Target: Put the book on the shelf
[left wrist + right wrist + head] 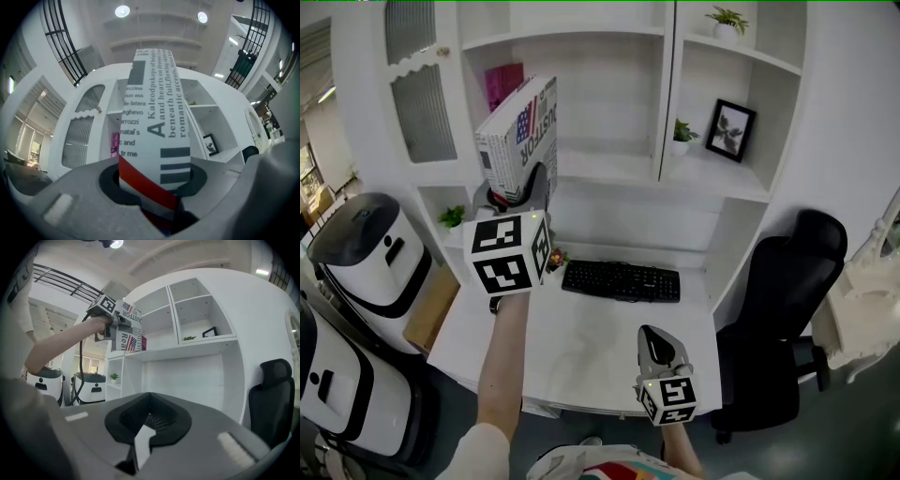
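My left gripper (525,190) is shut on the lower end of a white book (520,136) with printed text and a flag design. It holds the book upright and high above the desk, in front of the white shelf unit (605,171). In the left gripper view the book's spine (154,122) rises from between the jaws toward the shelf compartments. A pink book (502,84) stands in the compartment just behind it. My right gripper (656,343) hovers low over the desk's front edge, jaws together and empty. The right gripper view shows the raised book (126,331) at the left.
A black keyboard (622,279) lies on the white desk (581,352). A black office chair (787,309) stands at the right. A framed picture (731,129) and small potted plants (682,136) occupy the right shelves. White machines (370,248) stand at the left.
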